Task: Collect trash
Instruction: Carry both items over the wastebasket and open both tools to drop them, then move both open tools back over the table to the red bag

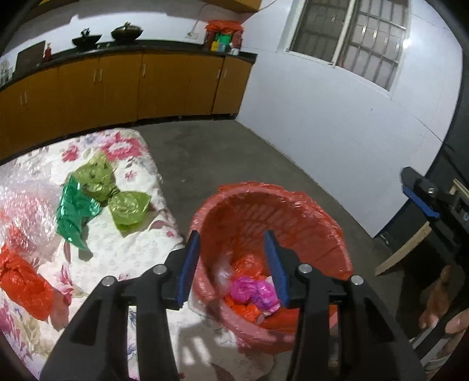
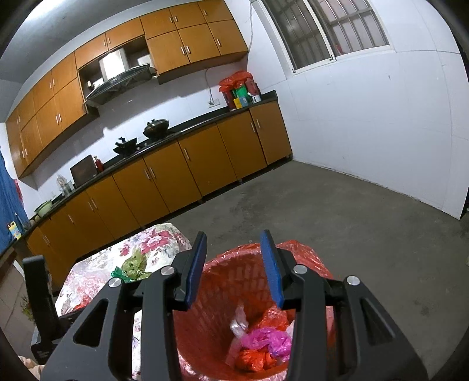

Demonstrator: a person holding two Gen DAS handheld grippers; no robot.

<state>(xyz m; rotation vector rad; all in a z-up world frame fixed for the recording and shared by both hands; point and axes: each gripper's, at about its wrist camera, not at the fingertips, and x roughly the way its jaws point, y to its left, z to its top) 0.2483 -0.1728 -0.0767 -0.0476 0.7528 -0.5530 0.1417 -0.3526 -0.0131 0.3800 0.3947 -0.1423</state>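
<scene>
Where the bin (image 1: 319, 222) dips behind gripper arms, its near rim is hidden.

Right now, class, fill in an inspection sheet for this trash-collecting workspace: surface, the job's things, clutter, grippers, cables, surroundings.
Surface: floral cloth covers the table; bare concrete floor beside it.
Job's things: red-lined basket on the floor holds a pink bag and orange scraps. Green wrappers, an orange bag and bubble wrap lie on the cloth.
Clutter: nothing else seen on the cloth.
Grippers: left gripper and right gripper are both open and empty above the basket.
Cables: a white cord on the wall above the counter.
Surroundings: wooden cabinets, woks, barred window.
</scene>
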